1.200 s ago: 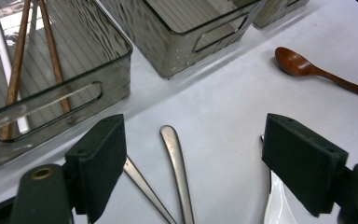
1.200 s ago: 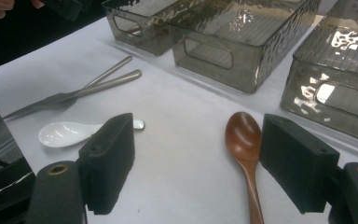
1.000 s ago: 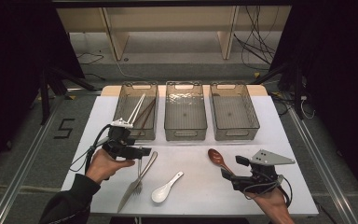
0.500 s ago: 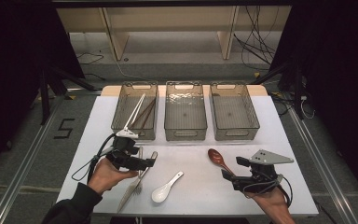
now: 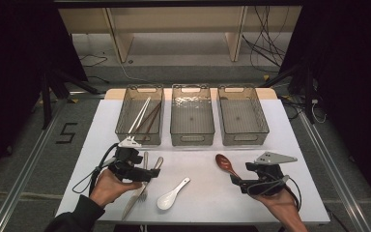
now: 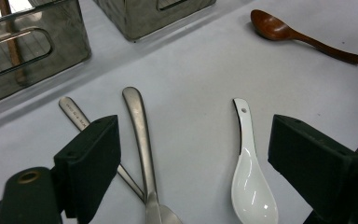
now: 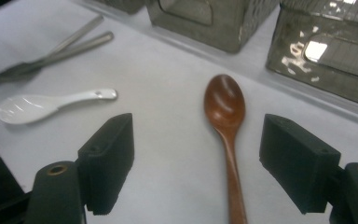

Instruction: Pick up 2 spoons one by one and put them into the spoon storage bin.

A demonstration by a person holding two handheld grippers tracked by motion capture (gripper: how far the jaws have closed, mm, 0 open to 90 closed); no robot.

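The left gripper (image 6: 193,161) has just been opening, jaws wide and empty. Two crossed steel utensils (image 6: 142,140), probably knife and fork, lie between them. Centre on one handle, lower squarely, then close.

left tool (image 5: 147,173) | moved from bin toward metal cutlery (image 5: 142,186) | jaws just opened, nothing between

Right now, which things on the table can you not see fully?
- Metal cutlery: high view, middle hidden under the left hand-held gripper; left gripper view, heads cut off by the bottom edge.
- Brown spoon: right gripper view, handle end cut off by the bottom edge.
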